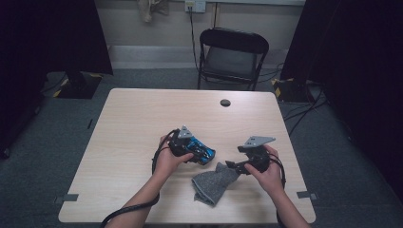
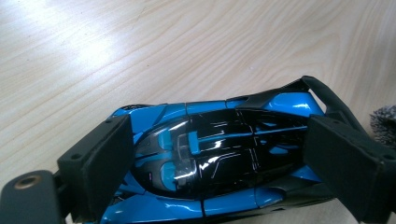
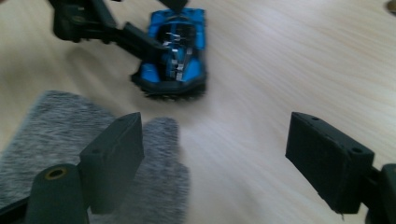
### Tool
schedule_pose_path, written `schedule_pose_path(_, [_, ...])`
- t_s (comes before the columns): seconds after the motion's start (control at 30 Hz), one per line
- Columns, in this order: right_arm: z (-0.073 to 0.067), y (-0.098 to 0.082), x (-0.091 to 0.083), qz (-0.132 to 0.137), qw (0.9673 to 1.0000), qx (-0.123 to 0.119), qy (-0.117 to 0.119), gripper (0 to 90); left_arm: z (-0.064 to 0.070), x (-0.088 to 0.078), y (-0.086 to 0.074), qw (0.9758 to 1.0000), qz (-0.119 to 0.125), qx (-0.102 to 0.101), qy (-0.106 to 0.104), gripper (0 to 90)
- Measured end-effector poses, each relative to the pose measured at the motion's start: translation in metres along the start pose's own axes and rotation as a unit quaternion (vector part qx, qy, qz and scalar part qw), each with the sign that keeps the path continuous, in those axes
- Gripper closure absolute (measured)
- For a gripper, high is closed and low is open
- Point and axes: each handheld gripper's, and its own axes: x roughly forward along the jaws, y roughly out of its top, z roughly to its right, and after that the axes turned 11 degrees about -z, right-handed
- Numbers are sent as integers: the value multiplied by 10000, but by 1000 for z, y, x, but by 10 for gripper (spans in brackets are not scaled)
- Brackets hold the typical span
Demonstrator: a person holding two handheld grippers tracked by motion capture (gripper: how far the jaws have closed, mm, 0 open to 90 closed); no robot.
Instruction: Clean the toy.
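Grey sock (image 1: 214, 184), blue toy car (image 1: 199, 149) lying crosswise

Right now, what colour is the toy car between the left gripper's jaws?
Glossy blue toy car with a black roof; clearest in the left gripper view.

Your toy car (image 1: 202, 151) sits on the table (image 1: 133, 123), sock (image 1: 214, 183) just right and nearer, chair (image 1: 232, 56) at the far side.

A lab-like recording room: black curtains (image 1: 52, 33), bare table (image 1: 142, 118), folding chair (image 1: 232, 57), floor cables (image 1: 304, 111).
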Motion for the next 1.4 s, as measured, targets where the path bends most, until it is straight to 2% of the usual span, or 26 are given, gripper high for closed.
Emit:
schedule_pose_path(0.07, [-7, 0, 5, -92, 9999, -62, 103, 200, 1, 0, 0, 10000, -7, 4, 18, 87])
schedule_pose_path(0.13, [-13, -2, 12, -206, 9995, -88, 213, 249, 2, 0, 1, 10000, -43, 18, 2, 86])
schedule_pose_path(0.23, [-16, -8, 24, -383, 9986, -9, 362, 274, 3, 1, 2, 10000, -61, 9, 9, 78])
schedule_pose_path(0.33, [-19, -13, 33, -550, 9968, 44, 574, 393, 4, 1, 2, 10000, -79, 21, 7, 69])
schedule_pose_path(0.4, [-20, -15, 35, -609, 9957, 49, 694, 529, 3, 1, 2, 10000, -76, 29, 10, 69])
schedule_pose_path(0.43, [-21, -15, 36, -641, 9954, 26, 718, 556, 3, 1, 2, 10000, -51, 35, 3, 69])
schedule_pose_path(0.53, [-21, -15, 37, -737, 9947, 14, 720, 699, 2, 1, 1, 10000, -20, 36, -12, 66])
schedule_pose_path(0.63, [-20, -14, 38, -733, 9954, 52, 612, 758, 2, 1, 0, 10000, 3, 5, -20, 66])
schedule_pose_path(0.8, [-9, -13, 37, -635, 9974, 225, 271, 772, 1, 1, -1, 10000, 39, 9, -30, 66])
schedule_pose_path(0.97, [7, -13, 34, -664, 9971, 308, 193, 769, 1, 1, -1, 10000, 37, 11, -34, 68])
schedule_pose_path(1.13, [13, -14, 29, -743, 9968, 305, 46, 758, 0, 1, -1, 10000, 27, 8, -56, 68])
schedule_pose_path(1.27, [20, -19, 22, -767, 9960, 442, -79, 745, -1, 1, -1, 10000, 24, 18, -48, 69])
schedule_pose_path(1.33, [23, -22, 19, -733, 9957, 555, -106, 685, -1, 1, -1, 10000, 23, 11, -51, 69])
schedule_pose_path(1.4, [26, -25, 15, -615, 9956, 700, -134, 540, 0, 1, -1, 10000, 17, -10, -38, 69])
